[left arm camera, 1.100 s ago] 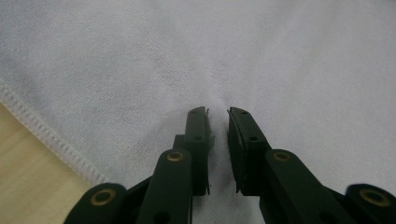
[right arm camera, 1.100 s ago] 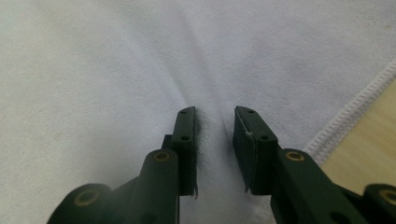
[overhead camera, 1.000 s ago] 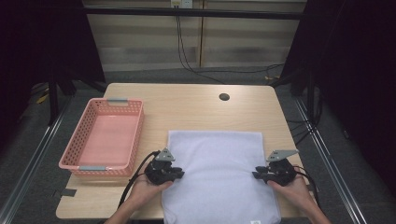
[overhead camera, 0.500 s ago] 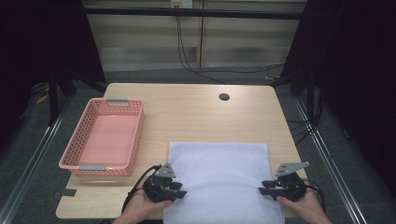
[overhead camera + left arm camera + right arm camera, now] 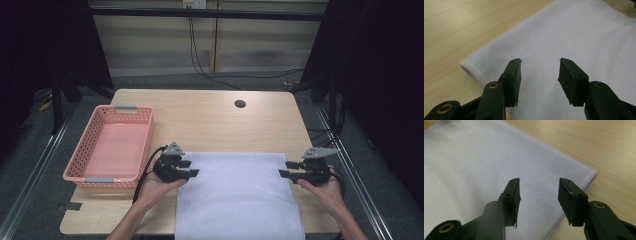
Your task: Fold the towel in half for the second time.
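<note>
A white cloth (image 5: 237, 195) lies flat on the wooden table (image 5: 215, 125), and its near edge hangs over the table's front. My left gripper (image 5: 190, 168) hovers over the cloth's far left corner. My right gripper (image 5: 286, 169) hovers over the far right corner. In the left gripper view the cloth (image 5: 574, 37) lies below the left gripper (image 5: 540, 67). In the right gripper view the cloth (image 5: 474, 165) lies below the right gripper (image 5: 539, 187). Both pairs of jaws have just been opening and now stand apart with nothing between them.
A pink mesh basket (image 5: 146, 145) with nothing in it stands at the table's left, close to my left hand. A small dark hole (image 5: 240, 104) sits in the tabletop at the far right. Bare wood lies beyond the cloth.
The cloth has slid toward the person. Both grippers went from shut on its far corners to open, dipped toward the person, then lifted off the cloth.
</note>
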Demonstrator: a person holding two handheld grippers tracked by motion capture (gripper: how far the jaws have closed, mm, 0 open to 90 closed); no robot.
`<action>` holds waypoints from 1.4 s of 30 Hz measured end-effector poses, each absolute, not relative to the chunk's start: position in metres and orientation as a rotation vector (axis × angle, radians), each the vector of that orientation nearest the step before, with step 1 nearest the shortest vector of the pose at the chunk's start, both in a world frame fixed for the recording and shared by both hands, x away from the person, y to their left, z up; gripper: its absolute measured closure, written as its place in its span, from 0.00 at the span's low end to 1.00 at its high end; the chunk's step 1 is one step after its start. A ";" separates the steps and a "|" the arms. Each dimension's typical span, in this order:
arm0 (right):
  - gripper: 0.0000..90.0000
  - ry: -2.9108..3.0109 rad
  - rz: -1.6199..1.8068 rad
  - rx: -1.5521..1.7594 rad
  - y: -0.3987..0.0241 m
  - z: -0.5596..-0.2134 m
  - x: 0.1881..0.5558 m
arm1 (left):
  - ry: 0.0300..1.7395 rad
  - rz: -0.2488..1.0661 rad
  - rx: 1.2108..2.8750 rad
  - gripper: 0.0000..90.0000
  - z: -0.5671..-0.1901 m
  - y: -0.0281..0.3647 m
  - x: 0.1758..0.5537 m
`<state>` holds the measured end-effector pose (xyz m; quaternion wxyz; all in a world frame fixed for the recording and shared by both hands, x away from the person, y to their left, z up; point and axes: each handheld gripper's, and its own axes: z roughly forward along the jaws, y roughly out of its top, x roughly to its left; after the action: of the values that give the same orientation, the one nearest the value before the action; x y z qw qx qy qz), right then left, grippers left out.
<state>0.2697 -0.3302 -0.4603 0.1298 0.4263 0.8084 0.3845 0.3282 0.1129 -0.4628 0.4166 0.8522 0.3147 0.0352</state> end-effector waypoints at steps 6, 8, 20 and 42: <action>0.54 2.310 1.113 1.249 -0.331 -0.455 0.304 | 0.848 0.097 2.120 0.57 -0.472 0.107 0.360; 0.54 2.299 1.085 1.259 -0.330 -0.456 0.314 | 0.870 0.083 2.118 0.56 -0.475 0.106 0.370; 0.50 2.336 1.042 1.282 -0.331 -0.479 0.342 | 0.940 0.072 2.111 0.52 -0.488 0.113 0.381; 0.61 2.423 0.970 1.309 -0.336 -0.497 0.347 | 0.955 0.106 2.164 0.63 -0.499 0.124 0.385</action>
<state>0.3474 -0.3356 -0.4973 0.1108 0.4457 0.8247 0.3302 0.3854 0.1239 -0.4987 0.3772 0.8464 0.3737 0.0415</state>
